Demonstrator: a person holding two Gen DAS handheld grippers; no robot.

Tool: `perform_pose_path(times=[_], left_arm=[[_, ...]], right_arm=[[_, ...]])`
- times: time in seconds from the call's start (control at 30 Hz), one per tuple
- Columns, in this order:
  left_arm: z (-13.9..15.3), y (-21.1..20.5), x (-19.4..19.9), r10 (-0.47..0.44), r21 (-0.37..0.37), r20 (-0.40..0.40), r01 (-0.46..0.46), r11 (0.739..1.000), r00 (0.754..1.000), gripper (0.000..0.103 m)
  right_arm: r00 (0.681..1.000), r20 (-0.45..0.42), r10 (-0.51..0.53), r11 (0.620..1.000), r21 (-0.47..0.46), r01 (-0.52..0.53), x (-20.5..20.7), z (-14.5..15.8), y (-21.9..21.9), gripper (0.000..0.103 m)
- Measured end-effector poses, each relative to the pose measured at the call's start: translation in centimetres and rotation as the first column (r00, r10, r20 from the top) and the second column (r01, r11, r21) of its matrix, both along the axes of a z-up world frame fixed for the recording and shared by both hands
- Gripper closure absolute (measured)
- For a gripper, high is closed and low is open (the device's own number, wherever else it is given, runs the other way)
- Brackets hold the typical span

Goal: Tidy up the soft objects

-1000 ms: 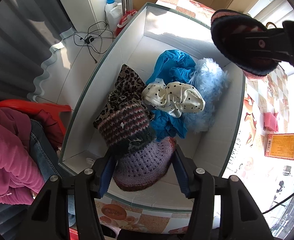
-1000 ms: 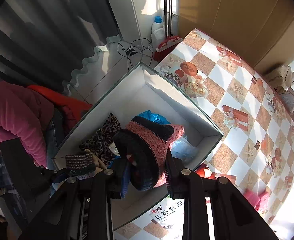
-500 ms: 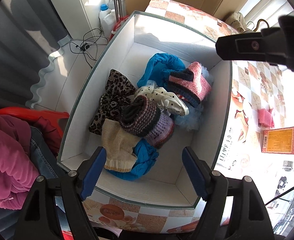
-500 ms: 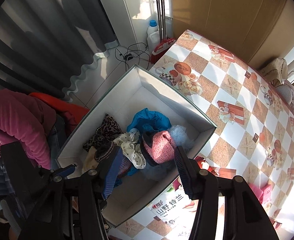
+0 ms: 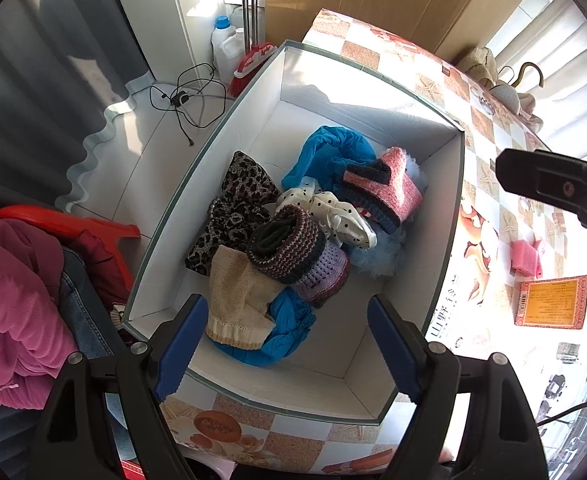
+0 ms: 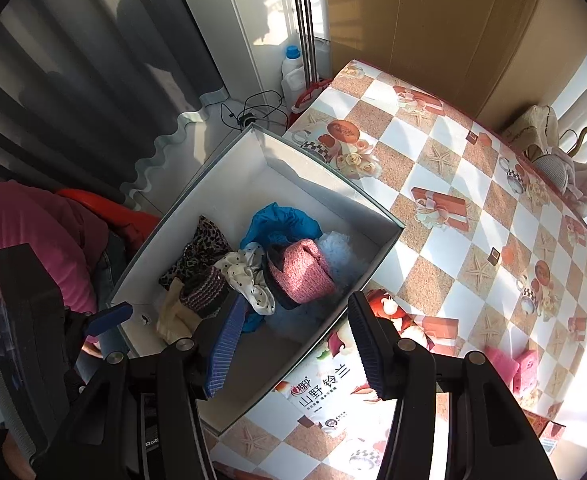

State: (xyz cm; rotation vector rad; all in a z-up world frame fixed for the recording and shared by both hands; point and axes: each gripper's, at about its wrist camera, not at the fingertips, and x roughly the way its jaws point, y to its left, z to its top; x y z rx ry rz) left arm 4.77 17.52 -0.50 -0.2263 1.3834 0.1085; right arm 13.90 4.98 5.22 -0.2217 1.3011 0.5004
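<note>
Sunlight falls across a counter covered in a checked, printed cloth, with grey curtains and a floor cable beyond its far-left edge. At the counter's near-left corner stands a white box, and the soft things are all heaped inside it: a striped knit hat on top of a lilac one, a pink knit piece toward the box's far-right wall, a dotted cloth between them, blue fabric, a leopard-print piece along the left wall, and a beige cloth nearest.

The left gripper hangs over the near end of the box; its jaws have just been opening and stand wide, with nothing between them, clear of the heap below. The right gripper hovers above the box's right rim; its jaws have also just been opening, now parted and empty, with the pink piece lying loose in the box below.

Risks from here, as I judge them: the heap is loose and piled high, so a jaw dipping back in could snag a knit loop and drag a piece over the rim. A pink item and an orange packet still lie on the counter near its right edge; reaching for them, the right gripper could knock the box's wall and shift it toward the counter's edge.
</note>
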Motion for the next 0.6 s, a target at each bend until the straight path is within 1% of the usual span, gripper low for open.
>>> perform_pose_path(times=[0.03,0.13,0.23,0.3,0.4,0.47,0.6], left_arm=[[0.1,0.1,0.0,0.01,-0.004,0.004,-0.01,1.0,1.0,0.018],[0.3,0.0,-0.1,0.026,0.028,0.019,-0.026,0.999,0.999,0.017],[0.8,0.0,-0.4,0.039,0.026,0.039,-0.04,0.999,0.998,0.016],[1.4,-0.1,-0.8,0.056,0.018,0.067,-0.058,0.998,0.996,0.016],[2.2,-0.3,-1.3,0.089,0.05,0.096,-0.094,0.994,0.991,0.016],[2.4,-0.4,-1.5,0.098,0.077,0.096,-0.106,0.991,0.99,0.016],[2.5,-0.5,-1.8,0.091,0.069,0.07,-0.096,0.993,0.993,0.016]], right_arm=[[1.0,0.0,-0.003,1.0,0.002,0.003,-0.1,0.1,-0.2,0.048],[1.0,0.002,-0.012,1.0,0.006,0.012,-0.3,0.3,-0.7,0.048],[1.0,0.004,-0.018,1.0,0.008,0.018,-0.5,0.5,-1.2,0.048],[1.0,0.001,-0.024,1.0,0.013,0.024,-0.6,0.6,-1.6,0.048],[0.999,-0.006,-0.032,0.999,0.012,0.032,-0.8,0.5,-2.2,0.048],[0.999,-0.01,-0.033,0.999,0.004,0.033,-0.9,0.4,-2.4,0.048],[0.999,-0.014,-0.03,1.0,-0.005,0.03,-1.3,0.3,-2.7,0.048]])
